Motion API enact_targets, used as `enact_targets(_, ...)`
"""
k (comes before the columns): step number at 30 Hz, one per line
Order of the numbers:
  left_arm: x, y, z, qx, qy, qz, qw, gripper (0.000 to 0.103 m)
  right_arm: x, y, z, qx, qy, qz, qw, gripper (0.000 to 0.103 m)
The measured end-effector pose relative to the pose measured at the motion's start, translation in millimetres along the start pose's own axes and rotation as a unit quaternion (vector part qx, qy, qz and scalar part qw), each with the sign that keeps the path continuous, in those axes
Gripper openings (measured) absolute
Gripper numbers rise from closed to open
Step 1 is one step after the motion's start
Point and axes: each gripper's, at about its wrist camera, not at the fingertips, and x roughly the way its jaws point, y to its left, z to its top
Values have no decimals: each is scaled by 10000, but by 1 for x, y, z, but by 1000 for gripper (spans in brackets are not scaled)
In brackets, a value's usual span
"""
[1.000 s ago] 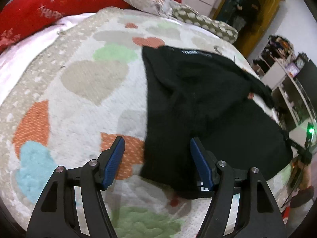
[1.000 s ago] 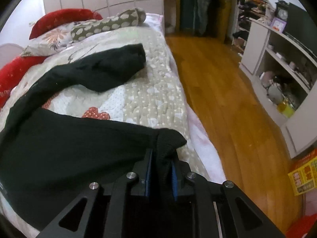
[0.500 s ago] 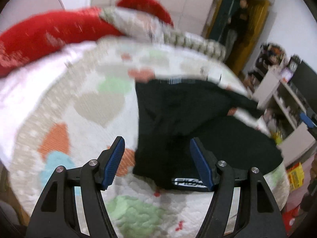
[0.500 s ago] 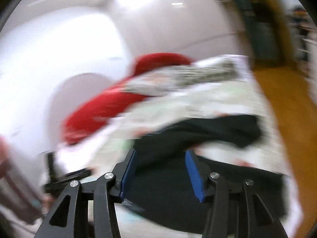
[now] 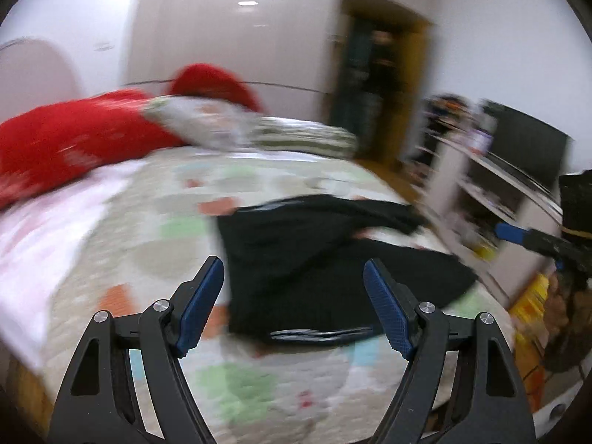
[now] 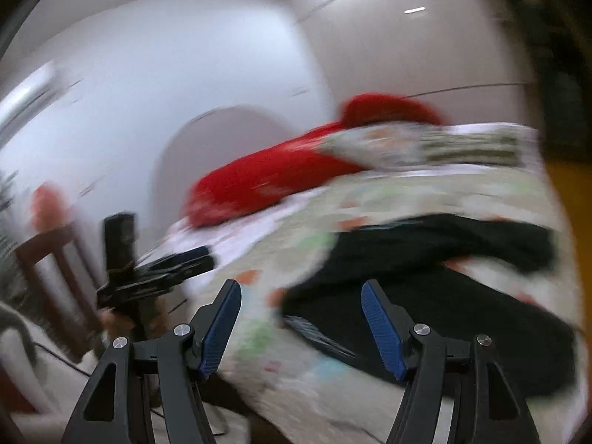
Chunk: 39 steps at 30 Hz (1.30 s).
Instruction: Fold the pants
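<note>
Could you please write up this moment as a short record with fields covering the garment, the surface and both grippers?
garment: black pants, lying partly folded on the bed
surface: quilt with pastel patches
pillows: red pillow at the far end
left gripper: jaws open, nothing between them, just been opening
right gripper: jaws open, empty, just been opening
image quality: motion-blurred

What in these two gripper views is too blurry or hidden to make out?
- Waistband print on the pants: left view, motion blur.
- Quilt pattern: right view, smeared.
- Shelf contents: left view, blurred and small.
- Left gripper jaws: right view, blurred; clear and open in its own view.
</note>
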Motion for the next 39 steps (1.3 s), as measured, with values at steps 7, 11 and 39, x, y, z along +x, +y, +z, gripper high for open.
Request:
enact_targets(7,71,-115,15,843,491,-1751,9797,79,-132,-48,-44,1076,-1074,-2557,9547,77)
enact_targets(11,88,-147,5,1054,695,-1823,9751,79,-144,-70,-60,1345,-1140,-2665,9476,81)
enact_targets(39,148,2,-22,-143,1360,1001,9855,79,110,-113,-29,1069,1032,-1920,9701,81)
